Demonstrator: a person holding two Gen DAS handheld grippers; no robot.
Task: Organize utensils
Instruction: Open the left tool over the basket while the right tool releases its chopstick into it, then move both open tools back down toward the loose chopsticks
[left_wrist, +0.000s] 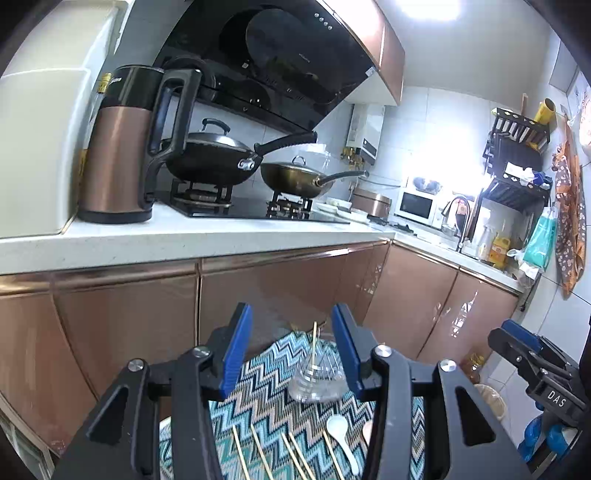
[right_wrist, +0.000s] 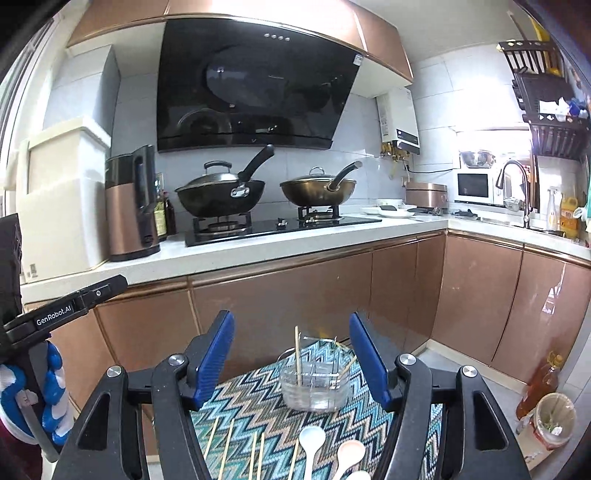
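A clear glass utensil holder (right_wrist: 314, 386) stands at the far end of a zigzag-patterned mat (right_wrist: 243, 402), with one chopstick (right_wrist: 296, 350) upright in it and another leaning inside. Several loose chopsticks (right_wrist: 229, 446) lie on the mat nearer to me, beside a white spoon (right_wrist: 312, 441) and a pinkish spoon (right_wrist: 351, 454). My right gripper (right_wrist: 291, 360) hangs open above the mat with nothing between its fingers. My left gripper (left_wrist: 291, 349) is likewise open and empty, above the holder (left_wrist: 317, 382), the chopsticks (left_wrist: 258, 454) and the white spoon (left_wrist: 340, 434).
Beyond the mat run copper cabinet doors (right_wrist: 277, 306) under a white counter (right_wrist: 221, 258) with a kettle (right_wrist: 133, 206), two lidded woks (right_wrist: 221, 195) and a hob. An oil bottle (right_wrist: 539, 387) and a bin (right_wrist: 554, 417) stand on the floor at right.
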